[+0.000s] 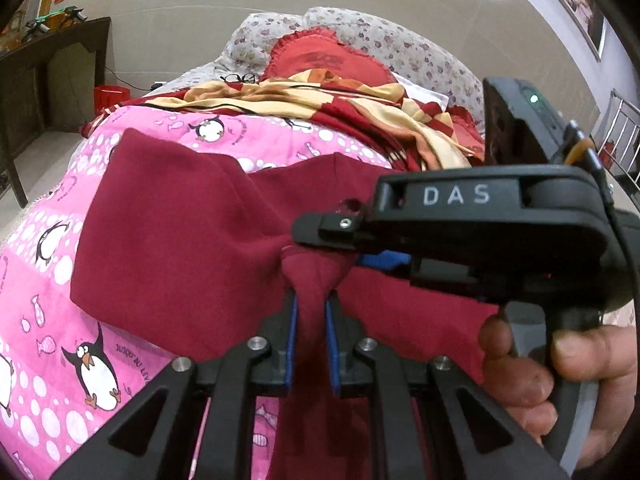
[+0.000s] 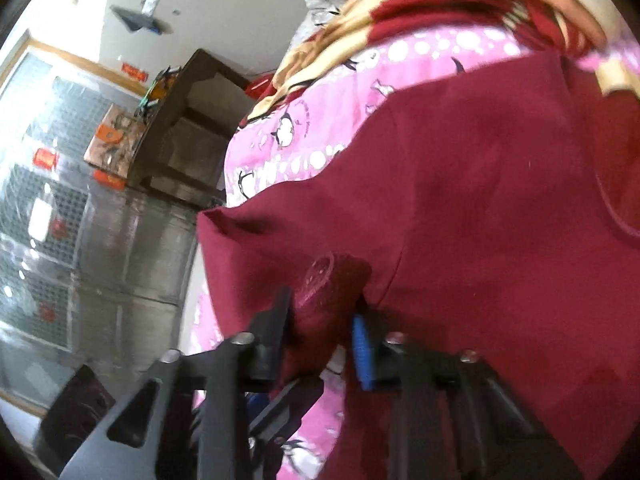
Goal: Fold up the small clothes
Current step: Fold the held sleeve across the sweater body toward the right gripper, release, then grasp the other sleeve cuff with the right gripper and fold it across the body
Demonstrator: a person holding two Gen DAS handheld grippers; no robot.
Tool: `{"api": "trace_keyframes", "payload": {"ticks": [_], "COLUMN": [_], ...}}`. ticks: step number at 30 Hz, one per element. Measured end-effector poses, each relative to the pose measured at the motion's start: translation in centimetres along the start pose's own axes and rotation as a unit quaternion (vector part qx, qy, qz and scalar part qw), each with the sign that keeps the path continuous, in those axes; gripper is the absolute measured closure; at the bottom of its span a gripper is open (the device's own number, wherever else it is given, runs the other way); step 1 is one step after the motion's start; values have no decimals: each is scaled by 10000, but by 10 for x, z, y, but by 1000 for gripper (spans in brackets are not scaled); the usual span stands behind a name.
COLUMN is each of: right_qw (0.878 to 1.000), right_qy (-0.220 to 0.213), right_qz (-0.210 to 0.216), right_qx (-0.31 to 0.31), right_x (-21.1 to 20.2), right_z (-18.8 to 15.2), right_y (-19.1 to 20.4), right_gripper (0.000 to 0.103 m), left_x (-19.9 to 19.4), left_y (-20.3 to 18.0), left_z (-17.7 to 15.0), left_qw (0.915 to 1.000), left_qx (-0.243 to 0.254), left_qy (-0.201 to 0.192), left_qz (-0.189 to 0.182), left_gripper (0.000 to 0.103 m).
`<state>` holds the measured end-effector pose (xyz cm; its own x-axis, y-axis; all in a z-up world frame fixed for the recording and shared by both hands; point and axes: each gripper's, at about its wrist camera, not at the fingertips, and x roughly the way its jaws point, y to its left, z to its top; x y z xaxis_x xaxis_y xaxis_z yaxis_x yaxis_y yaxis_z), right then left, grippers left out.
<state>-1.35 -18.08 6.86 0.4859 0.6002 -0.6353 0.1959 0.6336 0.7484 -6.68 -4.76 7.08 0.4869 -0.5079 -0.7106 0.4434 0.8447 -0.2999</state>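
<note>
- A dark red garment (image 1: 180, 224) is spread over a pink penguin sheet (image 1: 52, 280) on a bed, part of it lifted off the sheet.
- A bunched fold of the garment is pinched between the blue pads (image 1: 291, 344) of the left gripper (image 1: 310, 304), whose jaws are drawn narrow around the cloth.
- In the right wrist view, another gathered part of the garment (image 2: 460, 200) is clamped in the right gripper (image 2: 320, 312); one blue pad (image 2: 362, 354) is seen pressed against the cloth.
- In the left wrist view, the right gripper (image 1: 320, 228) is seen just above the left one's pinch point, marked "DAS", and is gripped by the right hand (image 1: 560, 368).
- A red and cream checked blanket (image 1: 320, 108) is heaped beyond the garment.
- A red cushion (image 1: 328, 56) and floral pillows (image 1: 392, 40) lie behind the blanket.
- Glasses (image 1: 238, 78) rest beside the cushion.
- A dark wooden table (image 1: 48, 72) stands on the floor beside the bed.
</note>
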Motion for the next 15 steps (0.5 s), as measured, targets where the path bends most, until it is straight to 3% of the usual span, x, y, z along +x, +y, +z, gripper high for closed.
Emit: {"api": "trace_keyframes", "payload": {"ticks": [6, 11, 15], "right_qw": [9952, 9886, 9831], "right_qy": [-682, -1244, -1543], "right_qz": [-438, -566, -813], "right_qx": [-555, -638, -549], "right_x": [-44, -99, -140], "right_z": [1, 8, 7], "right_y": [11, 13, -4], "right_gripper": [77, 77, 77], "left_x": [-30, -35, -26], "left_y": [9, 22, 41], "left_z": [-10, -17, -21], "left_qw": [9994, 9979, 9987], "left_qx": [196, 433, 154], "left_qy": [-280, -283, -64], "left_qz": [-108, 383, 484], "left_gripper": [59, 59, 59]}}
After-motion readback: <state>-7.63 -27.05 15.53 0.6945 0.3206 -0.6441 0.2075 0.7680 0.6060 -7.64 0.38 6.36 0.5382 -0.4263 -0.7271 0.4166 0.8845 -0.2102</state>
